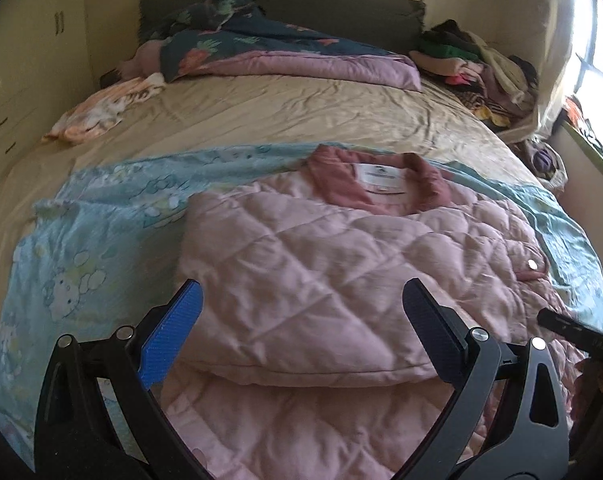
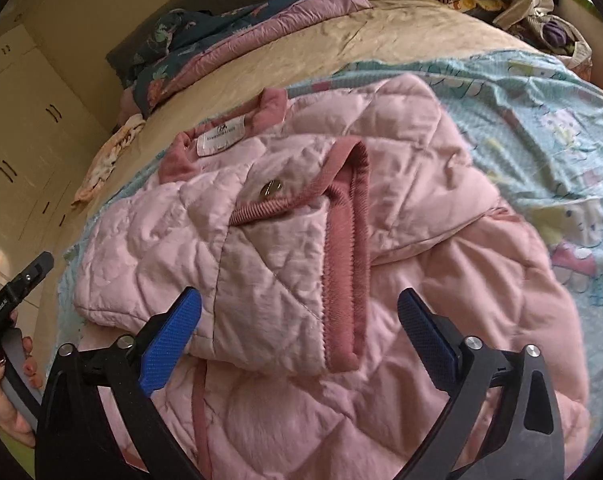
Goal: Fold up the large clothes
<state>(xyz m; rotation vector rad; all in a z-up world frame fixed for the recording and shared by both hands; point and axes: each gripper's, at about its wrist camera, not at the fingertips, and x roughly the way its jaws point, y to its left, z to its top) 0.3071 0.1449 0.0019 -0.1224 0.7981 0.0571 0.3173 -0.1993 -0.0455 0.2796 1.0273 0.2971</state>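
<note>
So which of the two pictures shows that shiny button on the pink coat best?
The right wrist view: the button sits near the middle, large and sharp, above the ribbed cuff on the pink coat. In the left wrist view, the button is a tiny dot near the right edge.

We see our right gripper (image 2: 299,334) hanging over a pink quilted jacket (image 2: 261,216), its blue-padded jaws spread wide with nothing between them. The jacket lies on a light blue cartoon-print sheet (image 2: 541,112) spread over the bed (image 2: 361,40). One sleeve is folded across the body, its darker ribbed cuff (image 2: 347,264) pointing toward us. A metal snap button (image 2: 270,189) sits on a ribbed-edged pocket flap, and a white label (image 2: 220,136) shows inside the dusty-rose collar. At the left edge, our left gripper (image 2: 11,300) shows only in part. A floral duvet (image 2: 229,44) is bunched at the headboard, and cream wardrobes (image 2: 25,128) stand beyond.
</note>
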